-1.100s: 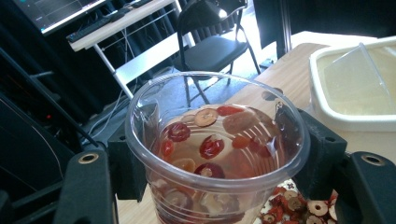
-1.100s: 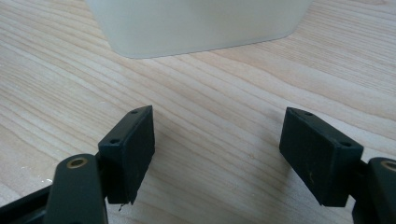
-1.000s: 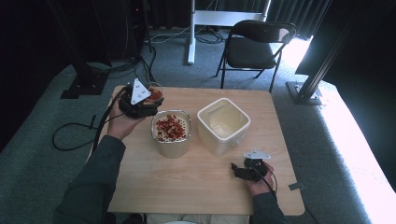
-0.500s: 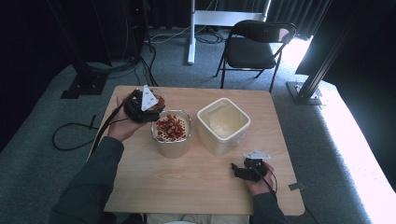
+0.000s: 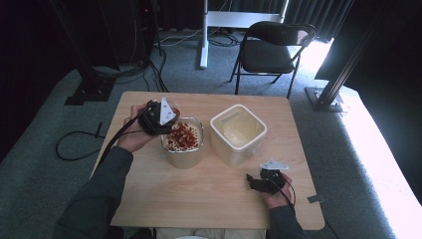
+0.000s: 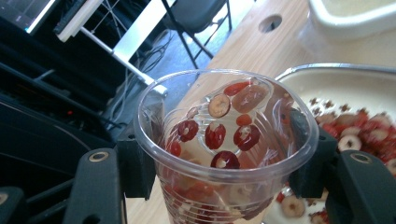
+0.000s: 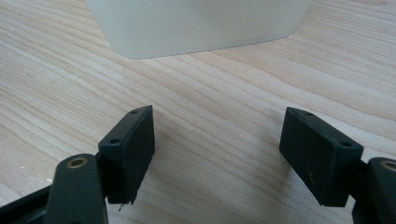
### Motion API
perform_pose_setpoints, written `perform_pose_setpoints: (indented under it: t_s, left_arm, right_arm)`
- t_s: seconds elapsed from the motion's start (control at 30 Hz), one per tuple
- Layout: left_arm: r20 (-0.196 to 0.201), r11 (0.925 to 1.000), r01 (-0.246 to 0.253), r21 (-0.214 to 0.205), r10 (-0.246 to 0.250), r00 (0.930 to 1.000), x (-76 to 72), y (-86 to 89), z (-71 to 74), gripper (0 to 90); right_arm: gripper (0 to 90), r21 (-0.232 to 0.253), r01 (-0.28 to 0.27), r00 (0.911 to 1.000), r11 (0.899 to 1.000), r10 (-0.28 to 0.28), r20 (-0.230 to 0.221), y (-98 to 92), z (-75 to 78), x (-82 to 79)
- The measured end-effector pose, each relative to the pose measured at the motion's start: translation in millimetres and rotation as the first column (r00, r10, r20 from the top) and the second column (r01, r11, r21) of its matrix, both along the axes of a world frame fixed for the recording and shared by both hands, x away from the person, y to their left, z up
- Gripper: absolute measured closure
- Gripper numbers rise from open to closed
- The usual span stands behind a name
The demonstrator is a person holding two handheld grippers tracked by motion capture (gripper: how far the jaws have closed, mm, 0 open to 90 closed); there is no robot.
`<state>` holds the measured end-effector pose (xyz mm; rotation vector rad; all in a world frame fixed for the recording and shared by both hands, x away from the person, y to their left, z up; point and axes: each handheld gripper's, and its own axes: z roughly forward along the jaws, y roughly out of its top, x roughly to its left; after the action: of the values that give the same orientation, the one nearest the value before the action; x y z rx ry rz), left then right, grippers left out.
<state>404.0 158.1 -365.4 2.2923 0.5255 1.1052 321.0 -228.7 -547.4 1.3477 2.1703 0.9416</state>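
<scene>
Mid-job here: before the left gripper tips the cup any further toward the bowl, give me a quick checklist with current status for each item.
1. Grip on the clear plastic cup: left gripper has a jaw on each side of it. Ok.
2. Cup contents: red dried fruit slices sit inside. Ok.
3. Cup near its target: bowl lies directly beside the cup, already holding slices. Ok.
4. Cup mouth fully over the bowl rim: cannot tell.
5. White tub clear of the pour: stands apart, on the bowl's other side. Ok.
6. Right gripper out of the way: open, low over bare table near the tub. Ok.
</scene>
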Motion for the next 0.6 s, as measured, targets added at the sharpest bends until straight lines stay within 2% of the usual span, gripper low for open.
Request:
perform_pose_setpoints:
  t_s: [0.1,0.33,0.6]
  left_arm:
    - [0.011,0.9990,-0.006,0.044,0.006,0.9999,-0.6,-1.6,-2.4,38.6]
    - [0.024,0.9964,-0.005,0.084,0.003,0.9997,-1.1,-3.9,-2.7,38.6]
    - [0.040,0.9860,-0.004,0.167,-0.003,0.9992,-1.5,-8.6,-5.1,38.6]
  right_arm:
    - [25.9,0.000,0.000,1.0000,1.000,0.000,0.000,0.0,0.0,0.0]
    - [25.9,0.000,0.000,1.0000,1.000,0.000,0.000,0.0,0.0,0.0]
    - [25.9,-0.001,-0.001,1.0000,1.000,0.001,0.001,-0.1,0.0,0.0]
